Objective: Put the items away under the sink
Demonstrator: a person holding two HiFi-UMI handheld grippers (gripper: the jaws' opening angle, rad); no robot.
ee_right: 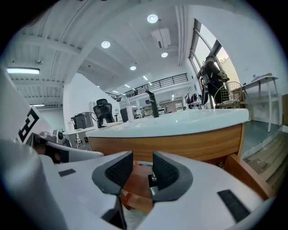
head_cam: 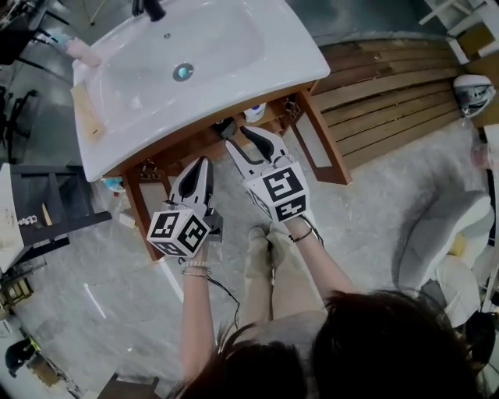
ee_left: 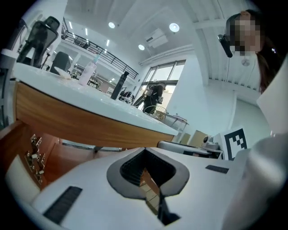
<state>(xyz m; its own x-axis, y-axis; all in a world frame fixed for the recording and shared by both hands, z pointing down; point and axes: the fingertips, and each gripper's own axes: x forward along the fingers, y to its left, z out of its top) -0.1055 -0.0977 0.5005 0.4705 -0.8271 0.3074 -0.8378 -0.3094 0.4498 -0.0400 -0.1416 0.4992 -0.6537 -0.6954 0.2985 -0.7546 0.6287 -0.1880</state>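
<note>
Two tools, the left tool (head_cam: 204, 162) and right tool (head_cam: 236, 137), one sink (head_cam: 234, 47), one bottle (head_cam: 80, 51), perhaps two shelf items (head_cam: 255, 113)

The sink (head_cam: 234, 47) was glossy white, its drain (head_cam: 182, 72) a teal-tinted silver and its tap (head_cam: 148, 8) black. The cabinet (head_cam: 323, 148) beneath it was reddish-brown wood. At the sink's left rear corner lay a pale pink bottle (head_cam: 82, 51), and along its left edge a light tan wooden block (head_cam: 87, 111). The left gripper (head_cam: 204, 161) and the right gripper (head_cam: 243, 137) were white with dark grey ribbed pads. The left cube (head_cam: 178, 231) and the right cube (head_cam: 279, 193) bore black square markers on white. The floor (head_cam: 374, 226) was grey, veined like marble, and the decking (head_cam: 390, 86) was brown planks with dark gaps.
</note>
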